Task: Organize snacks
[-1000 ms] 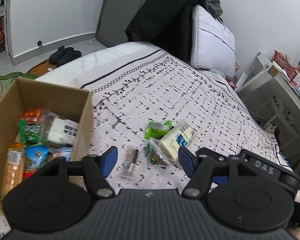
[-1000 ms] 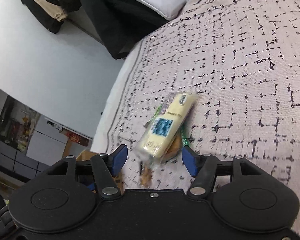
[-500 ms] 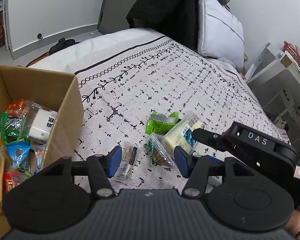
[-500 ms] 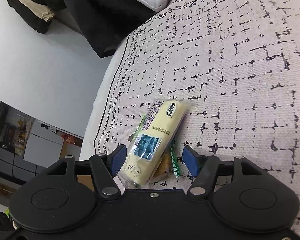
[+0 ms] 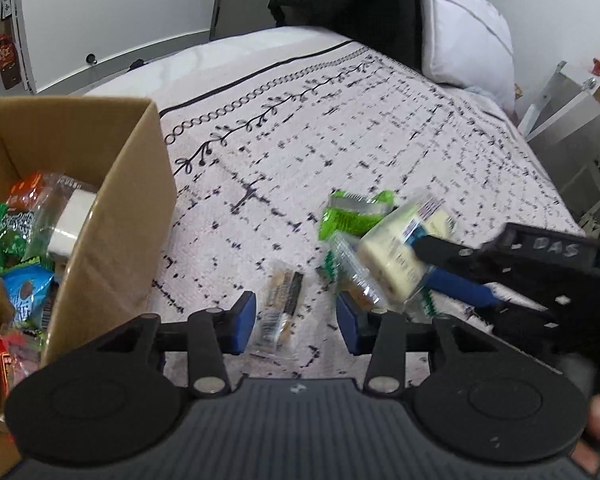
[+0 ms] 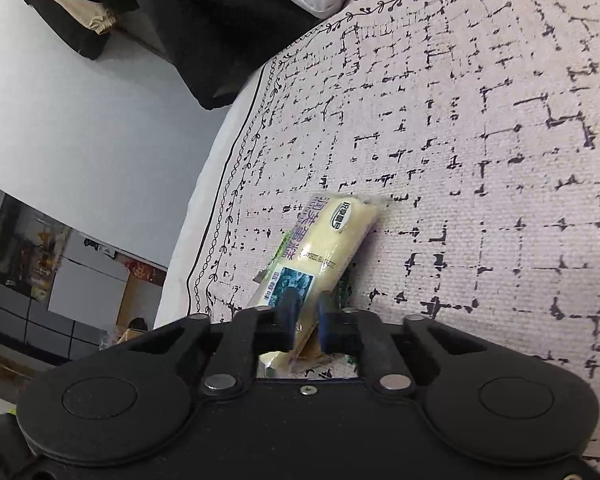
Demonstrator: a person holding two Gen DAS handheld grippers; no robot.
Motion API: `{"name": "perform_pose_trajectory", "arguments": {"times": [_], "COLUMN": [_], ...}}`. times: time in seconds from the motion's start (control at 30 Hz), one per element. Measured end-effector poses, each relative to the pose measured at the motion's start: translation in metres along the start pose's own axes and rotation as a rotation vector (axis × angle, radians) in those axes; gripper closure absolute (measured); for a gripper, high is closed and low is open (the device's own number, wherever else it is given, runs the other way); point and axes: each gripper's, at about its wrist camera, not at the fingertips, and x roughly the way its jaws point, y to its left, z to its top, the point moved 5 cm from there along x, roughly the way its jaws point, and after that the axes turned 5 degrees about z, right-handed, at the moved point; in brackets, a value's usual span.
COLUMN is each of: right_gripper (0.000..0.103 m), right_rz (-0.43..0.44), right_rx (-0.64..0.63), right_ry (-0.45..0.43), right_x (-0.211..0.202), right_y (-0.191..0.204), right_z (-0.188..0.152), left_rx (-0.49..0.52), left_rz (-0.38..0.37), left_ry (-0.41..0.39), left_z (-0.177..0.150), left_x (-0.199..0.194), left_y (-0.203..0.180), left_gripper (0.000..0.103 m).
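Four snack packs lie loose on the patterned bedspread [image 5: 380,128] in the lower middle of the left wrist view: one pale yellow pack [image 5: 396,252], one green pack [image 5: 352,216], one clear pack with a brown snack [image 5: 352,276] and one small narrow bar [image 5: 282,300]. One cardboard box [image 5: 112,216] stands at the left edge of that frame, holding at least six packets, too piled up for an exact count. Two grippers show, the left gripper [image 5: 296,316] at bottom centre and the right gripper [image 5: 452,264] at right, and one white pillow [image 5: 464,28] sits at the upper right.
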Motion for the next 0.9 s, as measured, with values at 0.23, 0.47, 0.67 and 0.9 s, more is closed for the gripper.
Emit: {"name": "perform_pose_trajectory", "arguments": {"times": [0.23,0.47,0.67,0.9], "right_gripper": [0.103,0.077,0.065,0.093], "right_rz": [-0.004,0.067,0.096,0.087], "right_rx": [-0.021,0.069,0.09,0.083], "right_ry": [-0.011,0.035,0.074,0.066], "right_x": [-0.022,-0.018,-0.003,0.007], "right_y": [0.002,-0.006,-0.002,-0.005], "right_z": [-0.003,-0.003,-0.007,-0.01], "left_rx": [0.015,0.015,0.015,0.0], "left_rz": [0.026,0.018,0.011,0.004], "left_ry": [0.005,0.032,0.023,0.044], "left_z": [-0.009,-0.011,-0.01,-0.01], "left_x": [0.009,0.006,0.001,0.004], "left_y": [0.006,0.004,0.001,0.003], "left_gripper": [0.059,0.086,0.086,0.086]}}
